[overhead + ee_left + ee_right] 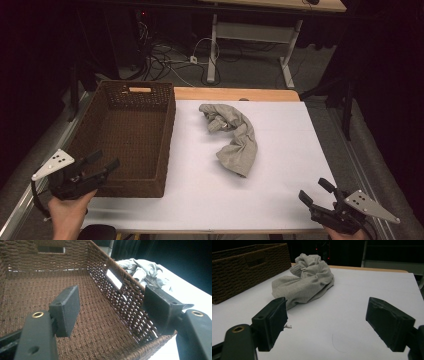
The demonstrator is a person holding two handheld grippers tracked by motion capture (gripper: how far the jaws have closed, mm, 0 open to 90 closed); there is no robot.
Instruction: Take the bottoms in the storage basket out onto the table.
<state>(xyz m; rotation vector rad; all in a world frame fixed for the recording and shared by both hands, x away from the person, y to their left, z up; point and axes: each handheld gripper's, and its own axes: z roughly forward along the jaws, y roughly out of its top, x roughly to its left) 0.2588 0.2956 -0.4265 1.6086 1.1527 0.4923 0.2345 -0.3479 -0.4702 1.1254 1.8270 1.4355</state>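
A crumpled grey cloth (pixel 233 137) was seen lying on the white table surface (pixel 280 150), roughly at its middle, just to the right of a brown woven basket (pixel 125 135) and apart from it. The cloth was bunched at its far end and trailed toward the near side in a loose, twisted strip. The basket was set at the left part of the table, with a handle slot cut into its far wall. The left gripper (pixel 102 164) was held in a hand (pixel 67 212) at the near left corner, over the near edge of the basket, and its jaws were spread wide with nothing between them; in the left gripper view the woven floor of the basket (pixel 100 322) was framed between the jaws, and the cloth (pixel 145 271) was visible beyond the basket's right wall. The right gripper (pixel 315 191) was held at the near right corner of the table, well apart from the cloth, and its jaws were likewise spread apart and empty. In the right gripper view the cloth (pixel 305 282) was seen ahead and to the left on the white surface, with the basket (pixel 244 267) beyond it at the left. Neither gripper was touching the cloth.
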